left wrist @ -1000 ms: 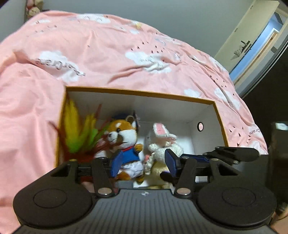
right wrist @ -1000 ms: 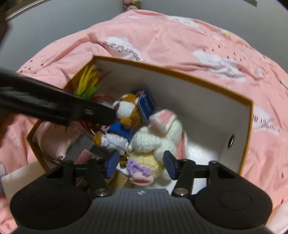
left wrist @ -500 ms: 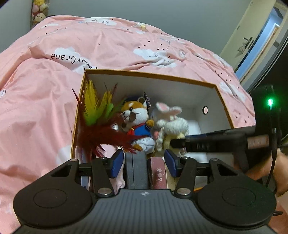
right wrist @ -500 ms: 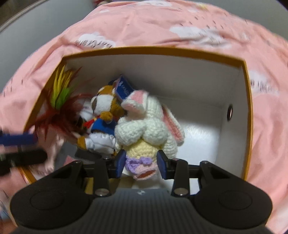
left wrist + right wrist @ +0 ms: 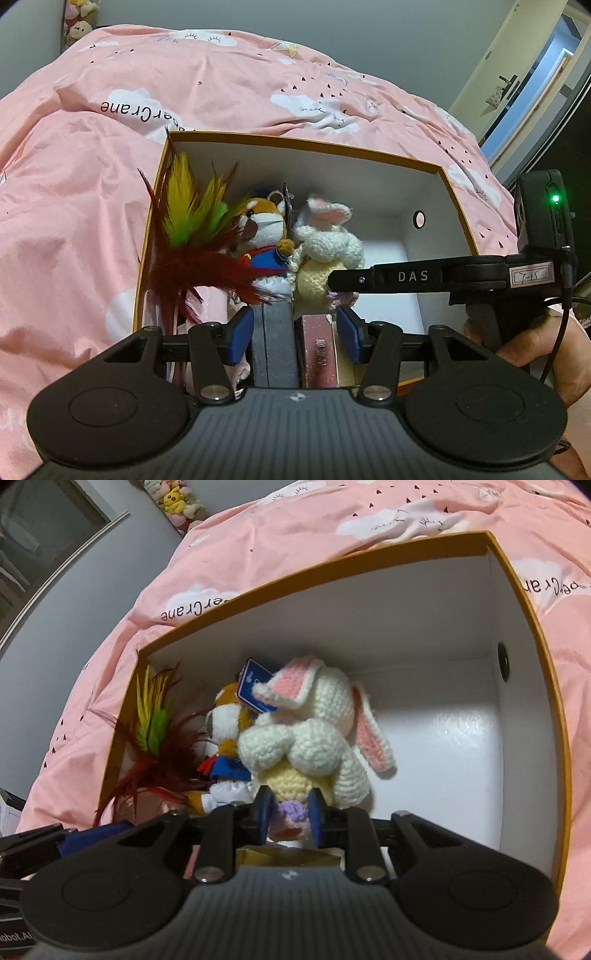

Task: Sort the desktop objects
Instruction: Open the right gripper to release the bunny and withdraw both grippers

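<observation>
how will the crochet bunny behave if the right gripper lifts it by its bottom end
The bunny looks soft, so it will probably squash between the closing right gripper. Its long ears likely flop. Leaning on the fox toy, it may drag it.

The left gripper [image 5: 295,334] pointed steeply downward with its blue pads [image 5: 242,334] spread well apart. To its right, the right gripper's [image 5: 290,812] black fingers reached in sideways, a bare hand [image 5: 532,350] wrapped around its handle. The right gripper's jaws had just been closing and stood narrow, its pads [image 5: 264,810] pressed against something soft caught between them.
</observation>
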{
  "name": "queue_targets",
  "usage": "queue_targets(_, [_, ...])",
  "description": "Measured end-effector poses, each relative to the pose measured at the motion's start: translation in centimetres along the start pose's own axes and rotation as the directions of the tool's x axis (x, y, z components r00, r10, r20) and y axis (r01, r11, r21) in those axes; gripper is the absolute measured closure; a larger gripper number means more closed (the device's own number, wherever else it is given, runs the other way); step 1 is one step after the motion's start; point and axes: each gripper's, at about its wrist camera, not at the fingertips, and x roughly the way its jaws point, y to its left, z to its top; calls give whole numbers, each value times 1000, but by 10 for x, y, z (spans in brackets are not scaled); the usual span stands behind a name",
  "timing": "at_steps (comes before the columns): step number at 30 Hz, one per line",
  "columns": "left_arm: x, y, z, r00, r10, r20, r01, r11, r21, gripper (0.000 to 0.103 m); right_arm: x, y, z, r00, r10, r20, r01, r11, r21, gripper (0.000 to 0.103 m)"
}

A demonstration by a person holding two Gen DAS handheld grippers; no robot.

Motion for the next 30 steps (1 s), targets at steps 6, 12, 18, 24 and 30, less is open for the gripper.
queue_targets(6, [-6,-4,0,1000,1,14,-1,1000,17,45,-18,7,-3,998,-52,40,55,994,-94,79])
queue_targets(12, [-21,-19,-9,998,5,63,-9,998,63,45,-54,25,-22,984,-105,147,136,966,-219,76])
queue_targets(18, [-38,-35,-25,989,-10,145,-5,995,98,45,-92,39,-51,942,-107,317,199,941,-275,62])
queue_targets(24, [-57,-46,-42,969,52,243,-87,987,137,45,-121,50,-80,893,-126,433,265,923,-277,60])
queue_targets(30, [-70,-46,-57,970,66,236,-102,984,143,45,-139,51,-117,857,-90,507,251,933,-259,60])
